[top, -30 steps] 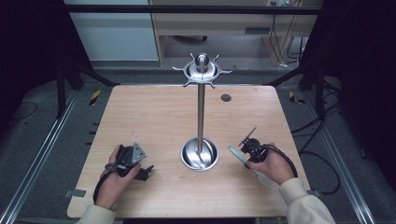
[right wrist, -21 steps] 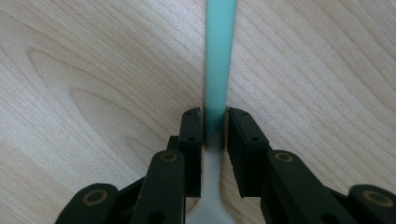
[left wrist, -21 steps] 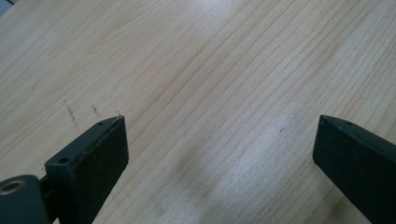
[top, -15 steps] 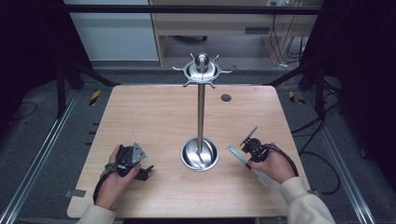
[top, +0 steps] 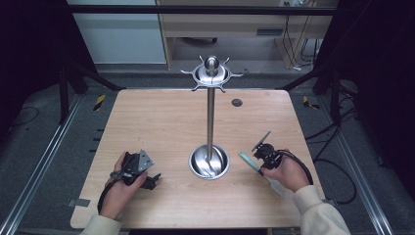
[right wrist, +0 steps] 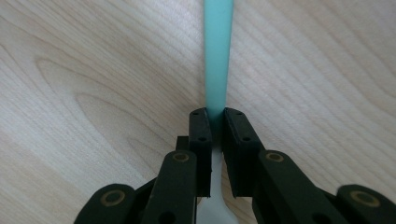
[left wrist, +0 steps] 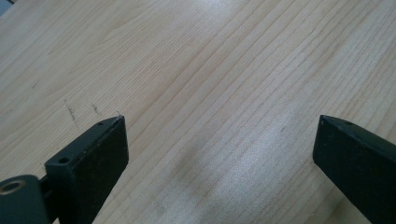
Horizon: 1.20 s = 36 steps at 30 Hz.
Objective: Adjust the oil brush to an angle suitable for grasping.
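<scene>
**Right gripper clamped on a teal handle, left gripper idle with its jaws apart**

A pale wooden table [top: 161,127] fills the middle of the high view, with grey floor and dark frame rails around it. At the centre of the frame a metal stand [top: 210,117] rises from a round, shiny base, topped by a ring of short hooks that shows in the upper middle of the frame. A small dark disc [top: 237,102] lies on the wood to the upper right of the pole.

In the lower right of the high view, the right gripper [top: 260,160] sits low over the table just beside the stand's base. Its jaws are pressed close on the teal handle [right wrist: 218,56] of a utensil; in the right gripper view the handle runs straight up from between the jaws to the top edge of the frame, lying along the wood. A whitish part of the same utensil shows below the jaws at the bottom of that view.

In the lower left of the high view, the left gripper [top: 152,180] rests on the table, well apart from the stand. Its jaws stand wide, with bare wood grain between them in the left gripper view.
</scene>
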Tool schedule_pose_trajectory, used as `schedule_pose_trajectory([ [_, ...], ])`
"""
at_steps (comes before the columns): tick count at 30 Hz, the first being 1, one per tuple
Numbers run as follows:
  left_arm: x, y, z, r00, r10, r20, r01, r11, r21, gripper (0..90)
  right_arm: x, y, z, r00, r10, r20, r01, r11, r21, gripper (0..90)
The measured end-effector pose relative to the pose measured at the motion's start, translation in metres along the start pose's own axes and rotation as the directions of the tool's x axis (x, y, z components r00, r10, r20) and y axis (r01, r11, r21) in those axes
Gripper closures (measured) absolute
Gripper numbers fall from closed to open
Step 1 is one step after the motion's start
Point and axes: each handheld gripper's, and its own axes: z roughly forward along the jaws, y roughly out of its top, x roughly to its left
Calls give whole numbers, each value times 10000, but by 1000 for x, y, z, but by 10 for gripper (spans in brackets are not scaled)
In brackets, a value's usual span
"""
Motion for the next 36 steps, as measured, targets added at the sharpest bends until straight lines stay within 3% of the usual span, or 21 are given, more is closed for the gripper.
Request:
schedule_pose_trajectory([
  [9,0,0,0,10000,8,0,-8,10000,3,31,-10,10,-36,9997,83,250,-58,9949,-1006,823],
  [10,0,0,0,10000,7,-21,-7,10000,-8,31,-10,13,-46,9983,549,197,-523,9924,-1112,823],
  [15,0,0,0,10000,64,-47,-64,10000,-52,31,-14,17,-60,9970,734,248,-691,9869,-1460,822],
  [22,0,0,0,10000,2,-17,-2,10000,-3,31,-18,17,-79,9974,641,315,-569,9800,-1904,823],
  [31,0,0,0,10000,25,-19,-25,10000,33,31,-20,14,-107,9961,804,351,-677,9585,-2768,823],
  [33,0,0,0,10000,14,-15,-14,10000,25,31,-19,13,-117,9958,828,392,-662,9461,-3172,823],
  [34,0,0,0,10000,67,-33,-67,10000,-24,31,-19,13,-117,9958,828,392,-662,9461,-3172,823],
  [36,0,0,0,10000,45,-46,-45,10000,-38,31,-19,12,-126,9949,918,413,-704,9280,-3660,823],
])
